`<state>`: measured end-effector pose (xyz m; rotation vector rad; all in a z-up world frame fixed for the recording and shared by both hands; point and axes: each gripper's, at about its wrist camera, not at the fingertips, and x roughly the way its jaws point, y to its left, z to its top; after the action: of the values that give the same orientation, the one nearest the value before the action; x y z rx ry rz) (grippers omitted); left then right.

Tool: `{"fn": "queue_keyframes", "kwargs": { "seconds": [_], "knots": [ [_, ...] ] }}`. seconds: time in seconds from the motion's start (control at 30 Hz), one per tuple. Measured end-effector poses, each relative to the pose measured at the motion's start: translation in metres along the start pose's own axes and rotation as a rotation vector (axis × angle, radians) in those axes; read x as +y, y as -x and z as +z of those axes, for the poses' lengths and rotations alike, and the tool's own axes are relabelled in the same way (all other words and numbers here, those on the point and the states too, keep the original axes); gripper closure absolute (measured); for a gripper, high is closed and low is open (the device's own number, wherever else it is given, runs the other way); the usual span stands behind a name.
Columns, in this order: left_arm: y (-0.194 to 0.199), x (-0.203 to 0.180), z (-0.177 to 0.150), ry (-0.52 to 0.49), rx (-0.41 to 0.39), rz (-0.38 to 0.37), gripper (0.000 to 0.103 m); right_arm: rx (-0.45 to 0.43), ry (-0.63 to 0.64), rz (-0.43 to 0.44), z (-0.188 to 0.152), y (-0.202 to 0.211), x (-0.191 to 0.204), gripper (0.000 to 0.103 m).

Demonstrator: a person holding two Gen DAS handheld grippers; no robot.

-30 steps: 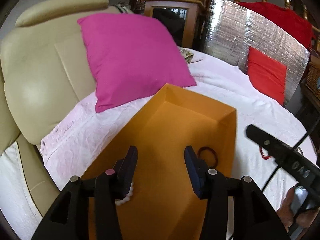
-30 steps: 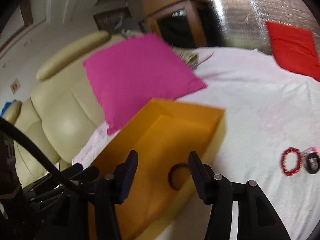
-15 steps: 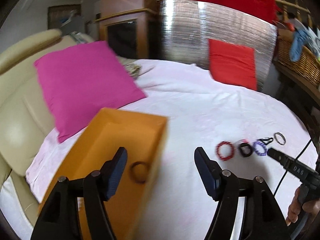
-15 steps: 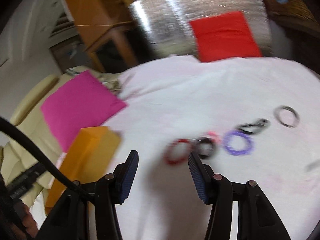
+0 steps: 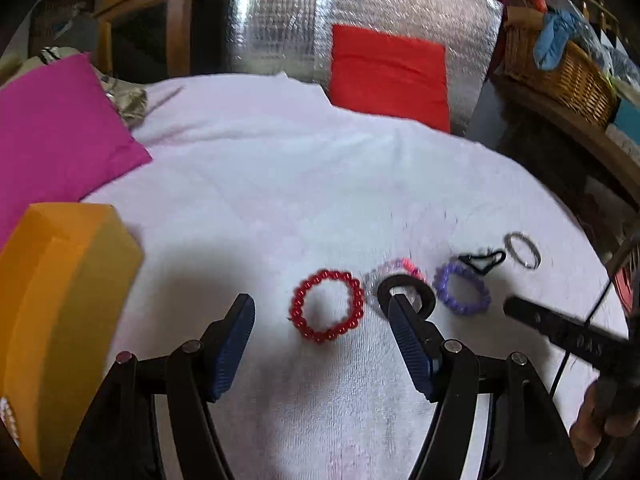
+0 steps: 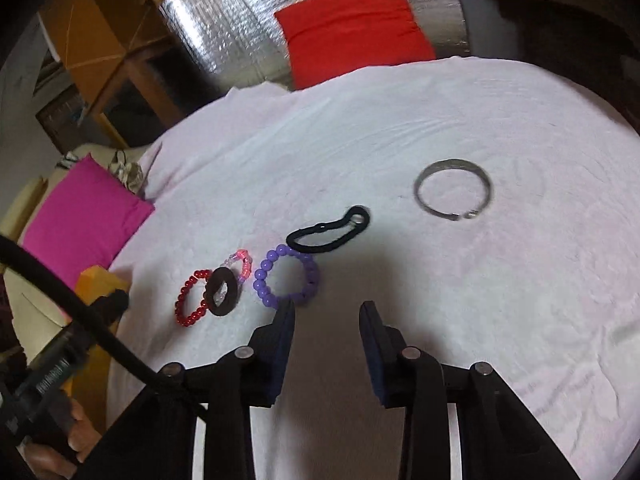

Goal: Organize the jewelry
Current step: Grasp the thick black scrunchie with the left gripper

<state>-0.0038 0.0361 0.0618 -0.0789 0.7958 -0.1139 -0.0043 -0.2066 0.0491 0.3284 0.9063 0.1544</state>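
Both grippers empty, fingers apart: left gripper (image 5: 320,312) above red bracelet (image 5: 327,306).

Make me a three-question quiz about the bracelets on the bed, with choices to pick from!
1. What lies closest to the orange box?
A. silver bangle
B. red bead bracelet
C. purple bead bracelet

2. What colour is the hair tie?
A. black
B. green
C. yellow

3. How is the left tool?
A. shut on a bracelet
B. open and empty
C. shut on the box

Answers:
B, the red bead bracelet lies at the box end of the row.
A, it is a black loop.
B, its fingers stand apart with nothing between them.
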Motion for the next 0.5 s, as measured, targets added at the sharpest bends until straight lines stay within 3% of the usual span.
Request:
{"fn": "queue_keyframes", "kwargs": {
  "seconds": [0.13, 0.27, 0.33, 0.5],
  "knots": [
    [-0.014, -0.004, 0.001, -0.052, 0.020, -0.024, 0.033, 0.005, -0.011, -0.031, 0.004, -0.021, 0.002, 0.067],
    [-0.023, -0.011, 0.004, -0.099, 0.032, -0.095, 0.033, 0.000, 0.031, -0.077, 0.004, -0.032, 0.014, 0.070],
    [-0.028, -0.016, 0.005, -0.123, 0.037, -0.136, 0.033, 0.004, 0.062, -0.083, 0.002, -0.033, 0.018, 0.089],
    [-0.041, -0.027, 0.006, -0.178, 0.055, -0.177, 0.036, 0.010, 0.096, -0.107, -0.004, -0.025, 0.016, 0.092]
  ]
}}
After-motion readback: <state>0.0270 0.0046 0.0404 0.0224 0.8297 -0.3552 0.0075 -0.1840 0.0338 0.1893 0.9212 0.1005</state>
